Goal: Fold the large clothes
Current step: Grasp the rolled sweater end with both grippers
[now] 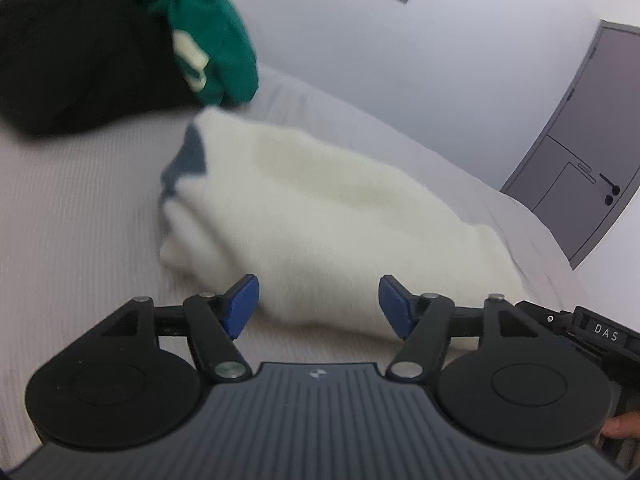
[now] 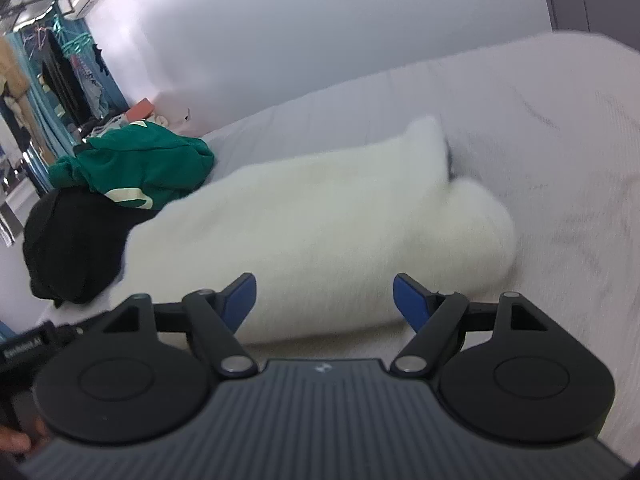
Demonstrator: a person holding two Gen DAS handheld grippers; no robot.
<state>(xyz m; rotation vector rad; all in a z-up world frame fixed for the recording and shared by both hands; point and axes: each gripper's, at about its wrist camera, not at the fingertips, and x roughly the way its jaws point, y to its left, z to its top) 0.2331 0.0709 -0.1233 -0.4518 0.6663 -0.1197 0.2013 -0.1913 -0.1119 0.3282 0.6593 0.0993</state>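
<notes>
Left hand-held gripper (image 1: 319,304): jaws spread, nothing between them. Right hand-held gripper (image 2: 324,300): likewise spread and empty. The folded cream fleece garment (image 1: 320,208) lies on the bed (image 1: 72,220) at 12 o'clock of both. Risk: the thick fold may spring open unheld. At 10 o'clock, the black garment (image 2: 76,248) and green garment (image 2: 136,164) could snag it.

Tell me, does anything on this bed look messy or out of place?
Yes. The green garment and the black garment lie crumpled in a heap at the bed's far end, unfolded. The white fleece garment is folded, with a dark blue patch showing at one end.
</notes>
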